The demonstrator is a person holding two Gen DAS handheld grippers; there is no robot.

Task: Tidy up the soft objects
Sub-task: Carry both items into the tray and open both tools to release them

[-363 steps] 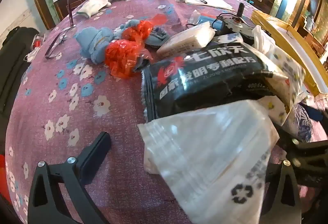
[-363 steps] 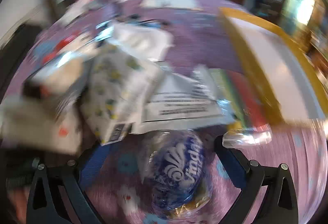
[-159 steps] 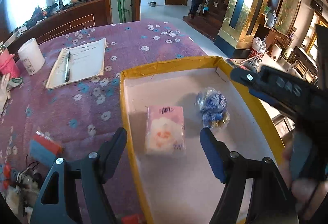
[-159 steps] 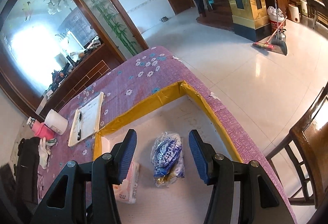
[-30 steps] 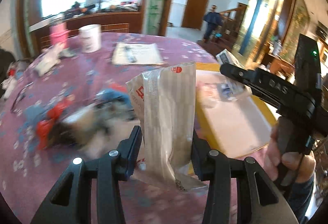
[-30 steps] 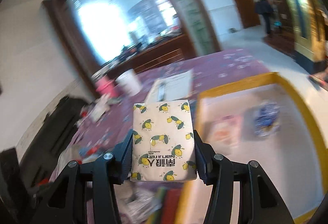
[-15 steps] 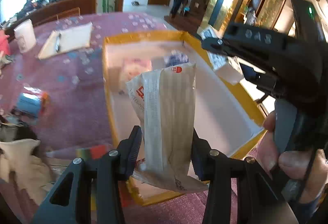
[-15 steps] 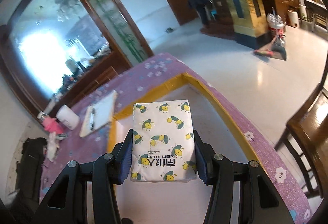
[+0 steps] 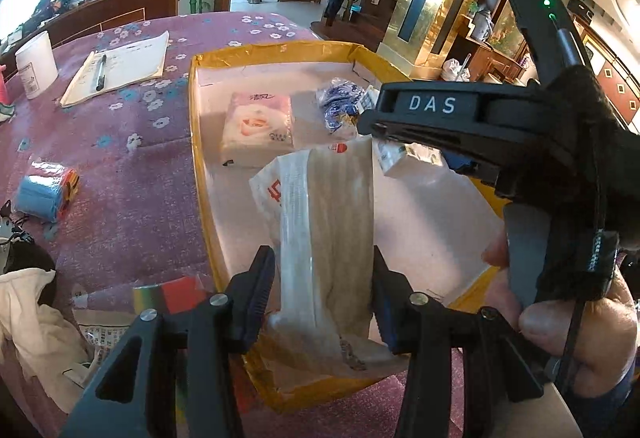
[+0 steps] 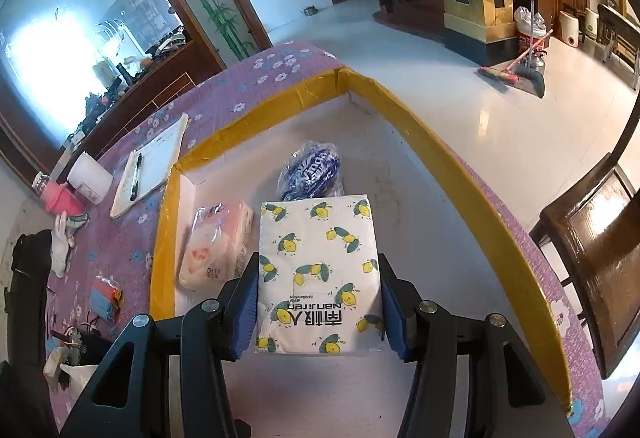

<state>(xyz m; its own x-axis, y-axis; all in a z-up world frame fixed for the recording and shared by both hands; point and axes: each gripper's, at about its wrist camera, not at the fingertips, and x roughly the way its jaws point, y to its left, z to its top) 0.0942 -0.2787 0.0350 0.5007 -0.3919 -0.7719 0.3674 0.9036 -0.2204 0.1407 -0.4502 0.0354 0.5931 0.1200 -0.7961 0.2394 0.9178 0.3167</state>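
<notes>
On the far left of the flowered purple tablecloth (image 9: 132, 173) we see a white tub (image 9: 35, 63), a notepad (image 9: 120, 66) with a pen (image 9: 100, 71) lying on it, and a blue and orange bundle (image 9: 45, 189), all well apart from the yellow-rimmed box (image 9: 198, 141). Moving right, our left gripper (image 9: 323, 296) tilts steeply down over the near edge of that box, its jaws pinching a clear wrapped beige packet (image 9: 326, 222) that stands upright between them. Inside the box lie a pink tissue pack (image 9: 258, 121) and, just beside it, a blue crinkly packet (image 9: 338, 105). Further right, our right gripper (image 10: 318, 302) also angles down over the box, its blue pads pressed against both sides of a lemon-print tissue pack (image 10: 318, 270) held above the white floor of the box, its far end overlapping the blue packet in the right wrist view. At the far right our hand (image 9: 576, 334) wraps the handle, thumb up front
</notes>
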